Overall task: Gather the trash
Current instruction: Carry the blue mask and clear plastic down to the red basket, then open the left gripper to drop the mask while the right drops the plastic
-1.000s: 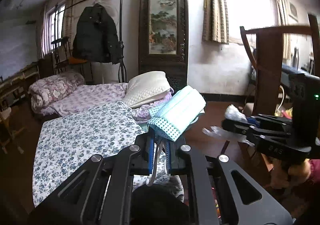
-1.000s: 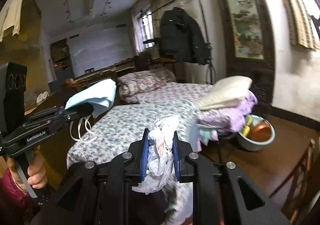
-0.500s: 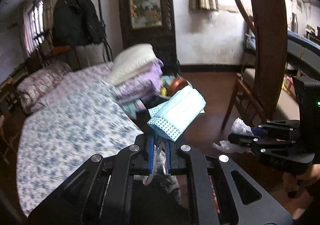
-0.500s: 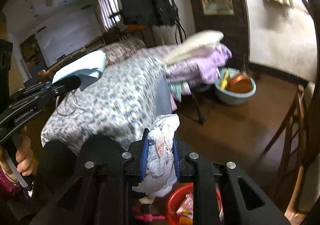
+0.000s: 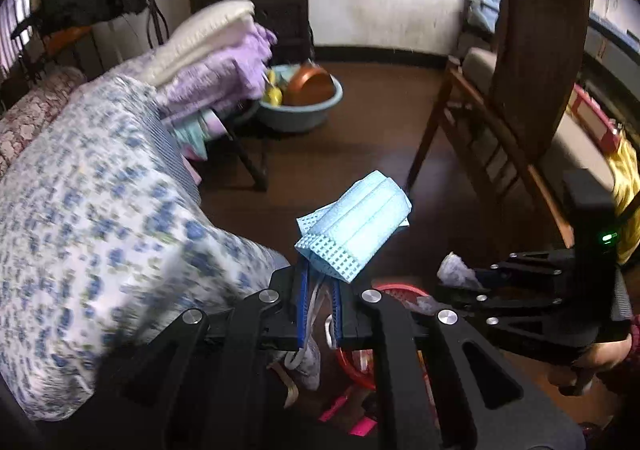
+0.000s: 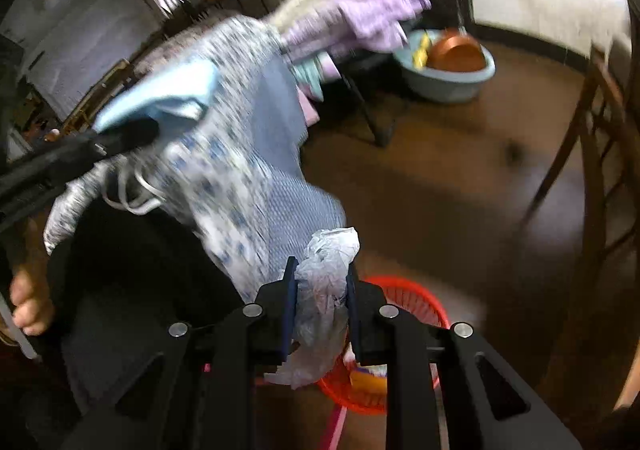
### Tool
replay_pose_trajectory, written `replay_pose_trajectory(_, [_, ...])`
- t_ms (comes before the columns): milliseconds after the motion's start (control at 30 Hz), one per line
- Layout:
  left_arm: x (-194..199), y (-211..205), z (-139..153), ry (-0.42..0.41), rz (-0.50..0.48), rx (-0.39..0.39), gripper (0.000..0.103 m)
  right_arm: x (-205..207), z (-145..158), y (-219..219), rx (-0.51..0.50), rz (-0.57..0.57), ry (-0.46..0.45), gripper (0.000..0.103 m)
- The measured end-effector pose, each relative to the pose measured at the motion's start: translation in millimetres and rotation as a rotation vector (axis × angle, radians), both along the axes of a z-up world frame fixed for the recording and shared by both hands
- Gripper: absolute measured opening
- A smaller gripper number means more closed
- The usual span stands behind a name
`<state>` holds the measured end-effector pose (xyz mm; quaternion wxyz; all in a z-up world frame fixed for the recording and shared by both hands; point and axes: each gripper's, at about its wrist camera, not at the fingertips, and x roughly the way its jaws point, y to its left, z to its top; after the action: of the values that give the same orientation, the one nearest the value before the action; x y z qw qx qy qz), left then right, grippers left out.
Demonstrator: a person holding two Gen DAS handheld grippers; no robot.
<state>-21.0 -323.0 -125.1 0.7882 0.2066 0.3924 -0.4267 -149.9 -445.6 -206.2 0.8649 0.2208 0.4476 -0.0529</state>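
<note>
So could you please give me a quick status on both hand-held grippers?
Left hand-held gripper shut on blue face mask. Right shut on crumpled plastic. Red mesh basket below.

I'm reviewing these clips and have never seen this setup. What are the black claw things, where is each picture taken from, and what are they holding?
Each claw is a hand-held two-finger gripper with its own wide-angle camera looking along the fingers; a person carries one in each hand. In the left camera's picture, the left gripper pinches a blue face mask. In the right camera's picture, the right gripper, jaws just starting to open, has a crumpled plastic bag between its pads. Below both sits a red basket on the floor, beside a flowered bed.
</note>
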Motion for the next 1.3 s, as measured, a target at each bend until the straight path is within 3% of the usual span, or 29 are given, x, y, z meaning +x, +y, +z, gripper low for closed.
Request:
replay_pose_trajectory(233, [-10.3, -26.4, -41.4, 0.068, -0.062, 0.118, 0.011, -3.6, -82.9, -12.3, 0.107, -0.037, 0.158, 0.030])
replay_pose_trajectory(533, [-20.6, -36.8, -57.1, 0.070, -0.099, 0.168, 0.012, 0.9, -112.7, -11.6, 0.148, -0.047, 0.170, 0.032])
replay_pose_trajectory(600, [-20.2, -36.4, -56.5, 0.070, -0.102, 0.167, 0.014, 3.2, -122.4, -13.5, 0.153, -0.051, 0.189, 0.062])
replay_pose_trajectory(733, [-19.5, -35.6, -59.3, 0.085, -0.109, 0.175, 0.014, 3.3, -135.9, -13.8, 0.157, -0.087, 0.226, 0.065])
replay_pose_trajectory(833, [-21.7, -38.4, -62.3, 0.088, -0.122, 0.191, 0.014, -2.1, -127.4, -14.8, 0.150, -0.081, 0.225, 0.065])
replay_pose_trajectory(967, [-29.0, -46.6, -69.1, 0.098, -0.169, 0.233, 0.014, -11.9, -85.4, -21.6, -0.004, -0.091, 0.208, 0.065])
replay_pose_trajectory(1133, [-41.7, -61.2, -82.8, 0.179, -0.243, 0.269, 0.014, -23.8, -7.2, -37.9, -0.230, -0.142, 0.088, 0.067])
replay_pose_trajectory(1300, [-49.0, -72.7, -101.7, 0.233, -0.276, 0.334, 0.014, -32.1, 39.7, -49.1, -0.280, -0.189, -0.028, 0.071])
